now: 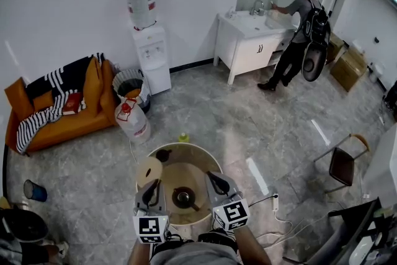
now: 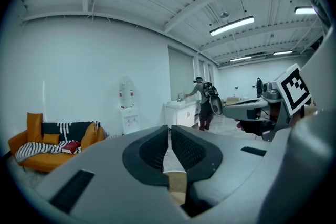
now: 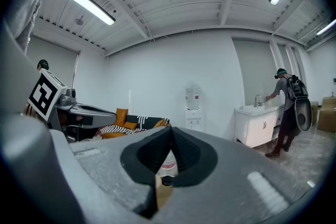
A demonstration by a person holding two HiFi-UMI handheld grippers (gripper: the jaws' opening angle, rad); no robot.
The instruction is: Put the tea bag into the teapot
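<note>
Pre-grasp: my left claw (image 2: pixel 169 138) and right claw (image 3: pixel 170 139) are shut, empty, above the small dark round teapot (image 1: pixel 184 198) at lower centre. Next I must find the tea bag and open.

Left gripper (image 2: pixel 169 134): dark jaws drawn nearly together, only a thin slit between them, nothing in it.
Beyond, left to right: orange sofa (image 2: pixel 47 157) with striped blanket (image 2: pixel 37 148); water dispenser (image 2: pixel 127 110) against white wall; white sink cabinet (image 2: pixel 178 113), person (image 2: pixel 203 102) with backpack standing at it; right gripper (image 2: pixel 227 108), level, bearing marker cube (image 2: pixel 294 89).
</note>
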